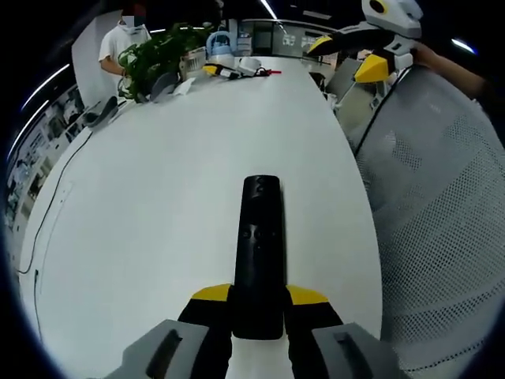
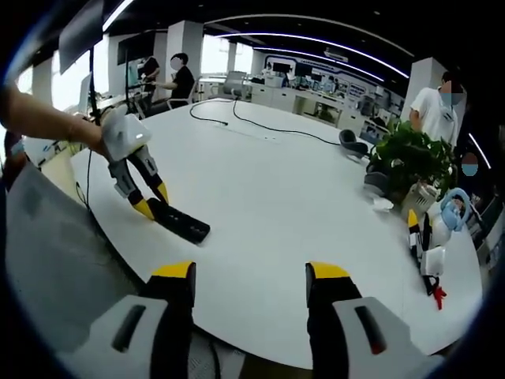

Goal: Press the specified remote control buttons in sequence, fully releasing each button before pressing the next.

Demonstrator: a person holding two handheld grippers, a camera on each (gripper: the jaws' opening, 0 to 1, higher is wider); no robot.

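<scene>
Wide white tabletop [image 1: 158,205], oval. Mesh chair back [image 1: 442,221] at its edge. Potted plant [image 2: 410,158] at far side among clutter. Left hand-held gripper [image 1: 258,304], jaws clamped on near end of black remote control [image 1: 259,245], which lies flat on tabletop pointing away. Right hand-held gripper [image 2: 250,276] held off the table edge, jaws apart, holding nothing, well apart from remote.

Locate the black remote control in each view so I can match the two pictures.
Left gripper view: the remote control lies low in the centre, its near end clamped between the left gripper jaws.
Right gripper view: the same remote sits left of centre on the white table.
Shared landmark: the potted plant.
</scene>
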